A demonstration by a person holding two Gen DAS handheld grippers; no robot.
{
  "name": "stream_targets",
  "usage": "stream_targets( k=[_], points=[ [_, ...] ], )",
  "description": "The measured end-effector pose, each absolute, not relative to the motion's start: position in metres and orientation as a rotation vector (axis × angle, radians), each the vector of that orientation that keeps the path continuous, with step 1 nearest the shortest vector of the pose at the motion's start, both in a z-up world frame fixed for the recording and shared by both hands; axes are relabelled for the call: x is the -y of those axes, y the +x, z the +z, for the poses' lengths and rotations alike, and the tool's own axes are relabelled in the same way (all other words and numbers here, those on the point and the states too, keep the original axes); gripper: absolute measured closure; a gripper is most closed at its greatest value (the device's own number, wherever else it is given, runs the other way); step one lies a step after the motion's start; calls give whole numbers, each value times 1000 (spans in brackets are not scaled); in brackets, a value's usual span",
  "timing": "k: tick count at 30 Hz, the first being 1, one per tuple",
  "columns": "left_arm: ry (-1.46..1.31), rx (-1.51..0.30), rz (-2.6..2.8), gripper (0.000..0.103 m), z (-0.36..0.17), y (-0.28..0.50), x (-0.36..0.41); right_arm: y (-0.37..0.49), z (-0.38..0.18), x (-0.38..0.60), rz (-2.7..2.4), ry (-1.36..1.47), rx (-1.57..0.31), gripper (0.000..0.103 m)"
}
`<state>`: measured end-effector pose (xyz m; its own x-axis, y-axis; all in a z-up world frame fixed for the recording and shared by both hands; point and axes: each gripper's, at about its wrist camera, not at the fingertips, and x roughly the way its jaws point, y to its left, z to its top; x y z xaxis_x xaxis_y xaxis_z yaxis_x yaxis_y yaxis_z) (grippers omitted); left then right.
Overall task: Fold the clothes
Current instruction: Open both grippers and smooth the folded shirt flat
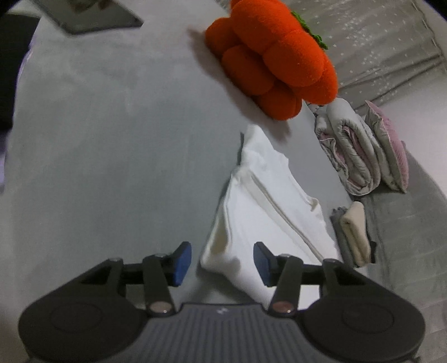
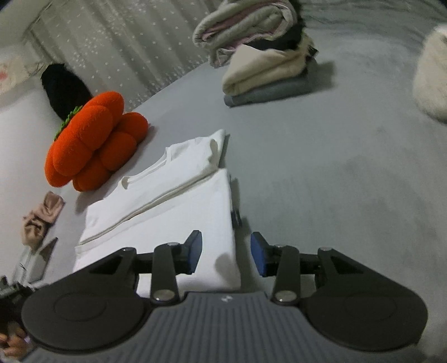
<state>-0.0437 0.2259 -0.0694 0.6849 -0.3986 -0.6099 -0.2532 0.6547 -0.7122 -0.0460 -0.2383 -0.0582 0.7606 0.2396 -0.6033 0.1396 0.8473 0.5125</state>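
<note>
**White shirt lies folded, both grippers let go**

A white shirt lies folded flat on a grey bed. Its collar end points to an orange pumpkin pillow, which sits just beside the shirt.

The right gripper hangs over the near corner of the shirt. Its blue pads stand about half apart. Nothing is pinched between them. One pad is over the cloth and the other is over the bare bed just past the shirt's edge.

The left gripper hangs over the other near corner of the shirt. Its pads stand about half apart too, and they hold nothing.

Past the shirt, further from the grippers, sits a small pile of folded clothes, cream on top of grey. A rolled grey and pink blanket lies behind that pile. A small pink cloth lies near the pumpkin pillow, on the side away from the pile.
</note>
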Motion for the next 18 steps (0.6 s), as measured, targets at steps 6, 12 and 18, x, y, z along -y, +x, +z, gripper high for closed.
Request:
stream_targets(
  k=[6,12,18],
  points=[
    [-988,-871,-139,54,-89,-57,-214,-70,-69,243,57,741,-760,60],
    [-1107,-813,-135,56,-107,-55,-201,-76,-88,239,131,960,-754,60],
    [-1121,-693,-18,83,-114,-53,-194,-60,-106,243,72,1104,-676,61]
  ],
)
